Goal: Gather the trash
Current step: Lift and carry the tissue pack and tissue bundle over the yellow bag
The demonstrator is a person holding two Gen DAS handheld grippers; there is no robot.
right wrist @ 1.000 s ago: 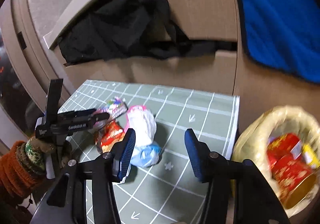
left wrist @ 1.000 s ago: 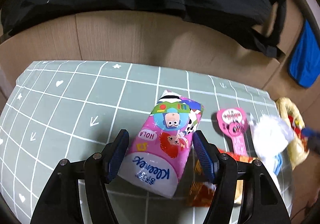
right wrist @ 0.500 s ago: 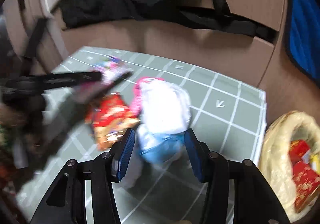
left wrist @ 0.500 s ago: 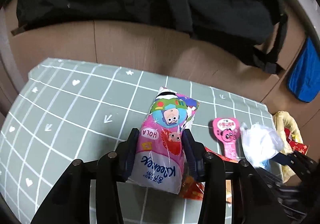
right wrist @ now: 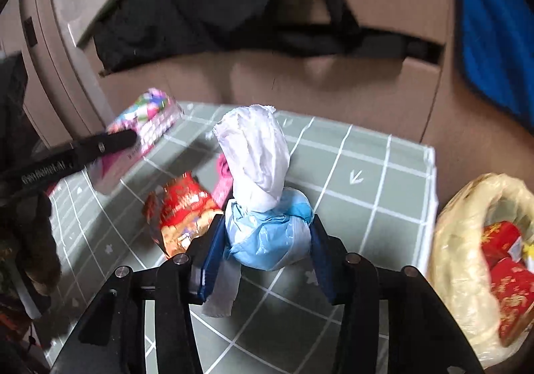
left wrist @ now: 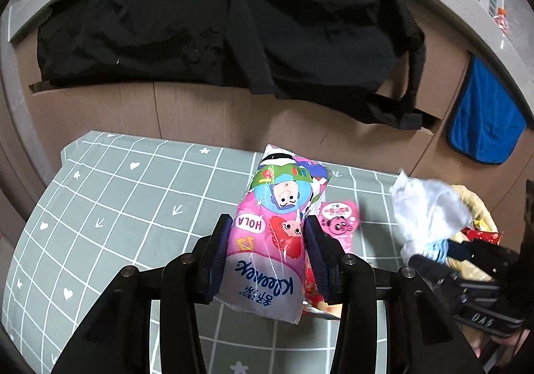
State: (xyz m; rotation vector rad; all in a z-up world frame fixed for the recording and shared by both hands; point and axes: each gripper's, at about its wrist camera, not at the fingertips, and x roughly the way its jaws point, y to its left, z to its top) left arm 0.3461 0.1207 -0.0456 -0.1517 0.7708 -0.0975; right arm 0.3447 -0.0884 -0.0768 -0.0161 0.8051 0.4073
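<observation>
My left gripper (left wrist: 267, 257) is shut on a pink Kleenex tissue pack (left wrist: 273, 234) with cartoon print and holds it above the green grid mat (left wrist: 116, 207). My right gripper (right wrist: 267, 240) is shut on a knotted white and blue plastic bag (right wrist: 263, 194), lifted off the mat (right wrist: 367, 194). The bag also shows at the right of the left wrist view (left wrist: 427, 210), and the tissue pack shows at the left of the right wrist view (right wrist: 147, 127). A red snack wrapper (right wrist: 180, 210) and a pink wrapper (left wrist: 340, 217) lie on the mat.
A yellowish trash bag (right wrist: 474, 240) with red wrappers inside sits off the mat's right edge. A black jacket (left wrist: 233, 23) hangs over the wooden panel behind. A blue cloth (left wrist: 484, 120) hangs at the right.
My left gripper closed on the tissue pack and lifted it. My right gripper moved onto the white and blue bag, closed on it and raised it.
</observation>
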